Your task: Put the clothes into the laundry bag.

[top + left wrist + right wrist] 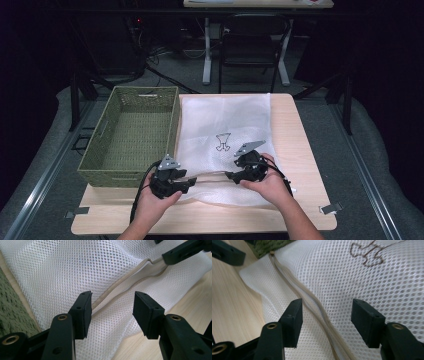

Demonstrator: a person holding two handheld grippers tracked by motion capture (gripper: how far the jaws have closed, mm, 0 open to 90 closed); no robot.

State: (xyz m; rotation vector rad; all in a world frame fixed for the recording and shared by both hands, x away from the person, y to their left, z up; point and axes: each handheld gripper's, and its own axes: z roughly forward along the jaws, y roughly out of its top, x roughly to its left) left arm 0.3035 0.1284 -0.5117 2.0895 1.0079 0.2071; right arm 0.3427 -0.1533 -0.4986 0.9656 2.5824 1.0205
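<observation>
**Both tongs open over the mesh bag's zip edge**

The white mesh bag (225, 125) lay flat on the pale wooden desk (305, 150), its near edge toward the person and its left side just beside the green woven basket (131, 131). Along that near edge ran the beige zip (117, 288), stretched between the two tools. The left tongs (112, 312) stood partly open with the zip line passing between the jaws, pads clear of it. The right tongs (325, 320) were spread wide above the zip (312, 302), nothing pinched, hovering over the mesh. A small brown printed figure (223, 142) sat on the bag just beyond the right hand (272, 182). The left hand (155, 200) rested at the desk's near edge.
</observation>
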